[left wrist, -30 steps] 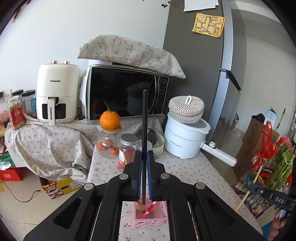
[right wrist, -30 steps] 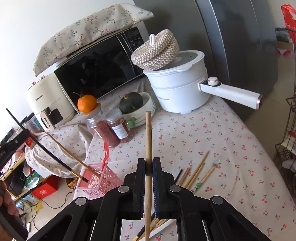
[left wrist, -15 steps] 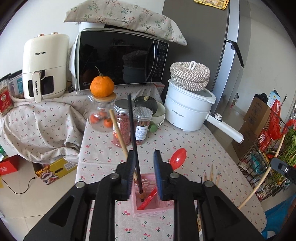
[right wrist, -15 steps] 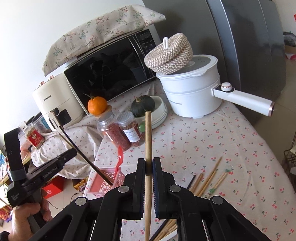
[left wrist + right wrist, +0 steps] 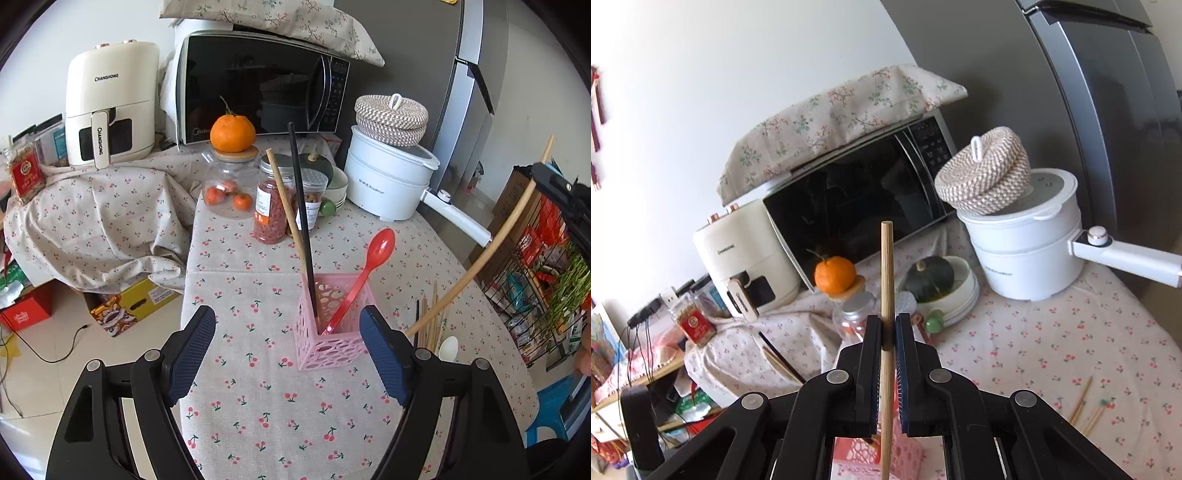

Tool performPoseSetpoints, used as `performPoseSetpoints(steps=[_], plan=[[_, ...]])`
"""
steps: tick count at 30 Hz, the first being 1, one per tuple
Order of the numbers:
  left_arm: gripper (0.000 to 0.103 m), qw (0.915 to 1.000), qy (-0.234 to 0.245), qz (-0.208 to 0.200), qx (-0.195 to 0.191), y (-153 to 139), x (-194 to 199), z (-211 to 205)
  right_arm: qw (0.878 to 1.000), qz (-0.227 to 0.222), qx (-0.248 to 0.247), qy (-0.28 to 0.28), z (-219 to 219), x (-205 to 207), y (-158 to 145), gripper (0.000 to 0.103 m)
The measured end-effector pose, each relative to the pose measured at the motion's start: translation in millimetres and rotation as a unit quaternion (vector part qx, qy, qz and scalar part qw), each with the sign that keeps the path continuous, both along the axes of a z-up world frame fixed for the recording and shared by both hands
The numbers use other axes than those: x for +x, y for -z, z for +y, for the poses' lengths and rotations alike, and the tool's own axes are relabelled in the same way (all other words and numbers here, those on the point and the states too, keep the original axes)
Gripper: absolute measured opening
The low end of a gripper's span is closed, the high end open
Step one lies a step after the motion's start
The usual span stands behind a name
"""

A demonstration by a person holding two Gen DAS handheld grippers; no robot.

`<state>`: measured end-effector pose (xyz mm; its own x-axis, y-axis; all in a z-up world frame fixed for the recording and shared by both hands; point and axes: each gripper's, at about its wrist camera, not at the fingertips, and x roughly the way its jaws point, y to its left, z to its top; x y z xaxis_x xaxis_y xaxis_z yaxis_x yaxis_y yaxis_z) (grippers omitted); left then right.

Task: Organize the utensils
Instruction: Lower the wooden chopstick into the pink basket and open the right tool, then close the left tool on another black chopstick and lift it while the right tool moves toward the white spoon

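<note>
Pink plastic holder sits on the cherry-print tablecloth, just ahead of your left gripper, a bit right of centre between its fingers. Your left jaws have just been opening and now stand wide; nothing is pressed between the pads, and the holder is near the right pad but I can't tell if it touches. Inside the holder: a black chopstick leaning up and to the left, a wooden chopstick beside it at a similar tilt, and a red spoon leaning right with its bowl up. Loose chopsticks lie on the cloth to the right of the holder, with a white spoon next to them. Your right gripper is clamped narrow on a light wooden chopstick, held upright with its blunt end well above the fingers and the lower part running down past the pads. In the left wrist view that same stick slants across the right side, its lower end near the loose pile. In the right wrist view a bit of the pink holder shows below the jaws. Behind: jars, an orange on a glass jar lid, a microwave, a white pot with a woven lid.
</note>
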<state>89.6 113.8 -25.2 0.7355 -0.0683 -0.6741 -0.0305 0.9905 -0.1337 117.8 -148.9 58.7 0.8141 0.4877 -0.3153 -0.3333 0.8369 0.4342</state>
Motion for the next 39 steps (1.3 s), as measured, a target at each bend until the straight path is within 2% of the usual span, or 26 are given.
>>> performPoseSetpoints(steps=[7, 14, 19, 21, 23, 24, 25, 28, 32, 39], plan=[[0.084, 0.9997, 0.007, 0.021, 0.008, 10.6, -6.4, 6.2, 0.999, -0.026, 0.017, 0.007, 23.4, 14.1, -0.6, 0.006], [0.084, 0.9994, 0.005, 0.033, 0.009, 16.5, -3.5, 7.4, 1.000, -0.005, -0.026, 0.010, 48.7, 32.8, 20.8, 0.006], [0.084, 0.9994, 0.008, 0.034, 0.008, 16.0, -1.8, 3.6, 0.999, 0.031, -0.011, 0.006, 47.1, 49.3, 38.5, 0.008], [0.084, 0.9993, 0.010, 0.035, 0.010, 16.0, -1.4, 0.8, 0.998, 0.055, 0.006, -0.006, 45.1, 56.2, 46.6, 0.012], [0.084, 0.9992, 0.013, 0.035, 0.012, 15.8, -1.2, -2.8, 0.997, 0.075, 0.019, -0.004, 39.9, 60.1, 51.8, 0.020], [0.084, 0.9992, 0.014, 0.034, 0.013, 15.7, -1.4, -4.4, 0.996, 0.081, 0.029, -0.003, 35.9, 61.3, 53.0, 0.033], [0.084, 0.9992, 0.016, 0.035, 0.013, 15.7, -1.4, -6.2, 0.996, 0.085, 0.040, 0.001, 31.3, 61.5, 53.4, 0.042], [0.084, 0.9990, 0.022, 0.036, 0.014, 15.4, -1.0, -12.6, 0.994, 0.090, 0.062, 0.010, 16.3, 60.2, 49.4, 0.049], [0.084, 0.9985, 0.032, 0.043, 0.016, 16.5, 0.5, -22.2, 0.993, 0.100, 0.062, 0.021, -1.9, 55.7, 46.0, 0.057], [0.084, 0.9965, 0.050, 0.064, 0.021, 19.9, 3.3, -48.7, 0.991, 0.130, -0.008, 0.031, -26.6, 46.1, 49.3, 0.067]])
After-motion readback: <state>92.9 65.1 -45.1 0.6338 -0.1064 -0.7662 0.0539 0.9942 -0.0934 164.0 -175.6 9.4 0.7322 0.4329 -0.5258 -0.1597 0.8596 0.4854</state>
